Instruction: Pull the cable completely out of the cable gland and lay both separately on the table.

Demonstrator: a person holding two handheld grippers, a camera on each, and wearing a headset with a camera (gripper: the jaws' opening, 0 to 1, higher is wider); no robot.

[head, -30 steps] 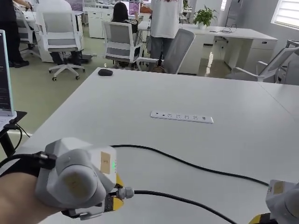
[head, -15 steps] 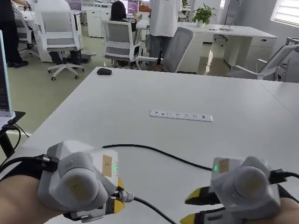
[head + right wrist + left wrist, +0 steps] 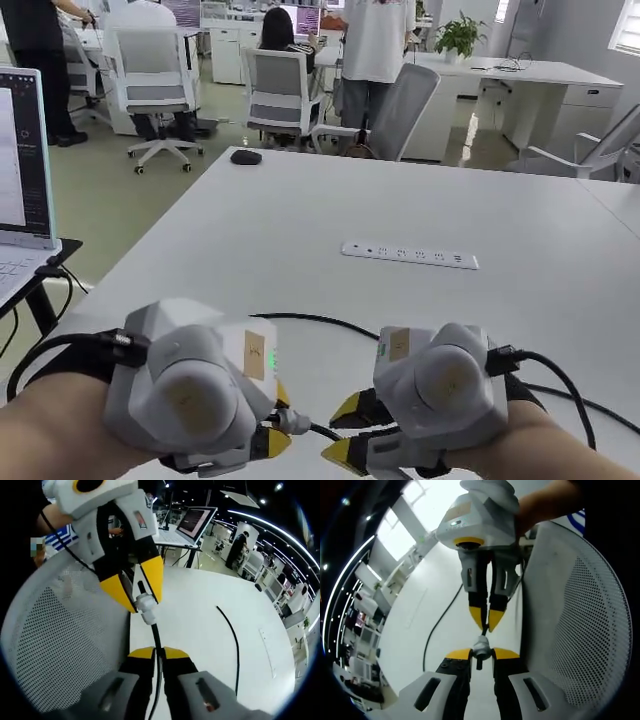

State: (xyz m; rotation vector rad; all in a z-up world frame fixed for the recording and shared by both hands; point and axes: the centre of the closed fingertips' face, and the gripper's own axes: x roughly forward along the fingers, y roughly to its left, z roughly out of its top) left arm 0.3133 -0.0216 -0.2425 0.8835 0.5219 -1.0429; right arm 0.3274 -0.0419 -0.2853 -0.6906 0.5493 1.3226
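The left gripper [image 3: 270, 440] and the right gripper [image 3: 340, 432] are both showing pale grey bodies and black jaws with bright yellow tips. The black cable [image 3: 330, 322] is standing out against the plain white tabletop [image 3: 300, 220]. The cable gland [image 3: 293, 422] is looking light grey. A white power strip [image 3: 410, 255] is blending into the tabletop, and a white chair back [image 3: 60, 630] is displaying a dotted mesh pattern.

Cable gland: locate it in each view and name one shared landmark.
Head view: cable gland at bottom centre, in the left gripper's fingers.
Left gripper view: cable gland lower centre, between its own yellow fingers.
Right gripper view: cable gland left of centre.
Shared landmark: the black cable leaving the gland.
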